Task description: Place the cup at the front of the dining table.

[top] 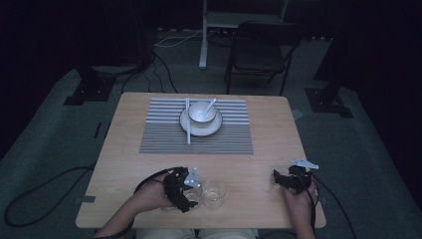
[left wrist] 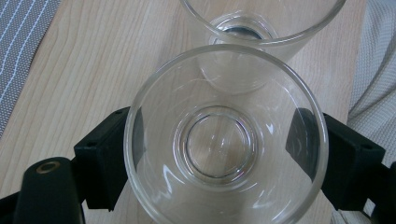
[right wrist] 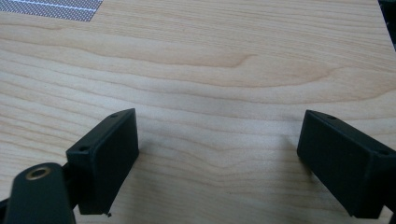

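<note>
Left tool (left wrist: 219,154) clenched across the wall of a clear, empty glass tumbler (left wrist: 226,140) on the counter (left wrist: 93,70): light, rigid, slippery, breakable, best held mid-wall; right tool (right wrist: 219,158) released.

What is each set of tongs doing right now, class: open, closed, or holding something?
Left tongs: closed on the nearer glass, pads pressing its sides.
Right tongs: open, nothing between them, over the bare wooden table.
</note>
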The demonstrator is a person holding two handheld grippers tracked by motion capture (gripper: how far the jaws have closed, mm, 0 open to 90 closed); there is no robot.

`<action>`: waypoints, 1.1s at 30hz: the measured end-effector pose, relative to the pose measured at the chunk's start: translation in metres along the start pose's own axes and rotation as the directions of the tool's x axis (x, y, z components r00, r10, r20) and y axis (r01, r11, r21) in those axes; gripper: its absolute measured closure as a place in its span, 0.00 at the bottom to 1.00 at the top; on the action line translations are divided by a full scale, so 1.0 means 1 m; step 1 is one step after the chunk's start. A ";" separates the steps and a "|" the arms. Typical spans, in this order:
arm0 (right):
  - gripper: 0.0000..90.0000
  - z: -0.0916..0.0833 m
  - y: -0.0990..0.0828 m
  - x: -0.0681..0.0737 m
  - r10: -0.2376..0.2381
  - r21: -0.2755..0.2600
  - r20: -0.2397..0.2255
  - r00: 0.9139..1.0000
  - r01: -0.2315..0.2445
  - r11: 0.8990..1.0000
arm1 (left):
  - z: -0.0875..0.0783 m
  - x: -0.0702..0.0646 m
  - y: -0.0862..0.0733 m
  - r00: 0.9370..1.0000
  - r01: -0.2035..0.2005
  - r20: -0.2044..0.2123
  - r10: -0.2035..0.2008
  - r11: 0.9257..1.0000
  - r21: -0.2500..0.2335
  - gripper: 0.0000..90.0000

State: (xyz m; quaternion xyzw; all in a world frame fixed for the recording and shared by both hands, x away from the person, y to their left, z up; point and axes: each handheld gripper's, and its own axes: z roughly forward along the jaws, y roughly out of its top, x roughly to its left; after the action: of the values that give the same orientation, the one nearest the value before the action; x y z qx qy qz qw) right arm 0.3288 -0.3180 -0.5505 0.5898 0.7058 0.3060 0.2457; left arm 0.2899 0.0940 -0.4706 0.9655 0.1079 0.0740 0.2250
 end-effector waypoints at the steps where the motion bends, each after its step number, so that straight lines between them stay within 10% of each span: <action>1: 0.13 0.000 0.000 0.000 0.000 0.000 0.000 1.000 0.000 1.000 | 0.001 0.000 0.000 1.000 0.003 0.000 -0.003 1.000 0.006 0.19; 33: 0.15 0.000 0.000 0.000 0.004 -0.002 0.004 1.000 -0.004 1.000 | -0.003 0.010 0.001 1.000 -0.004 0.004 0.004 1.000 0.004 0.20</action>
State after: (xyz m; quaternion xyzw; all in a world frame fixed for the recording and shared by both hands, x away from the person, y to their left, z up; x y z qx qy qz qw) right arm 0.3285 -0.3182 -0.5504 0.5915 0.7038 0.3061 0.2473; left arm 0.2995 0.0966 -0.4666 0.9663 0.1056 0.0725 0.2233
